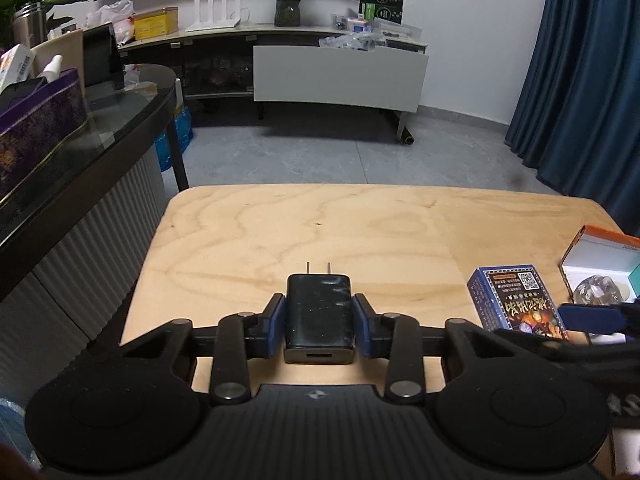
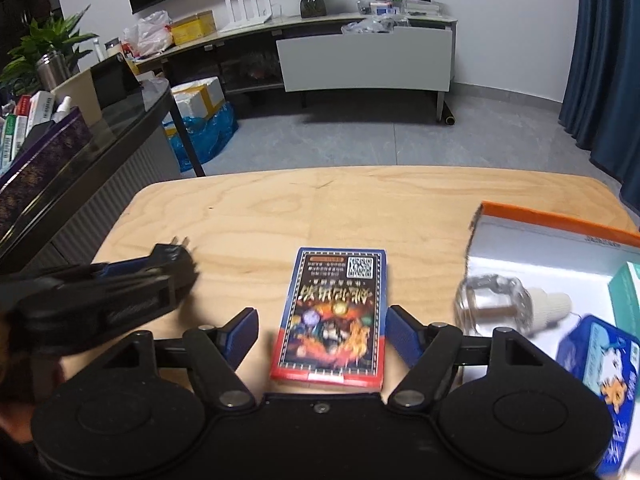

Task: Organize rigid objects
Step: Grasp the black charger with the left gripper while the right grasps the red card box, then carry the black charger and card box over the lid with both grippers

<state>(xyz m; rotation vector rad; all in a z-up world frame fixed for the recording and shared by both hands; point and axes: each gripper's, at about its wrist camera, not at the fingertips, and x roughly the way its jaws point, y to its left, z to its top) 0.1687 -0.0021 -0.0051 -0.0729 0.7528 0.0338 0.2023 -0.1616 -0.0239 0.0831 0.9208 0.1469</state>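
A: On the wooden counter (image 1: 280, 232), near its front edge, the left gripper (image 1: 319, 322) has its blue fingers (image 1: 277, 326) pinching the black charger (image 1: 319, 316) by its two long flat sides, prongs pointing away from the camera. Whether it is lifted off the wood I cannot tell.

B: And the right gripper (image 2: 320, 330)?

A: Its fingers (image 2: 404, 334) are spread, with a gap on both sides of the card box (image 2: 334, 316), which lies flat between them. It touches neither finger.

B: How would you expect the two to handle?

A: The charger looks like a dense, stiff plastic block with a glossy skin, so probably a bit slippery. The flat sides are the sensible hold, well clear of the prongs. The card box is likely light cardboard, stiff enough along its long edges but apt to dent if squeezed hard; I would take it across the narrow width, near the middle.

B: Where would they go?

A: Probably into the open orange-rimmed box (image 2: 560, 220) at the right, which already holds a clear glass bottle (image 2: 494, 306) and a teal carton (image 2: 626, 292). The bottle looks fragile, so anything set in should come down beside it, not on it. A blue tin (image 2: 596, 364) sits at the near right.
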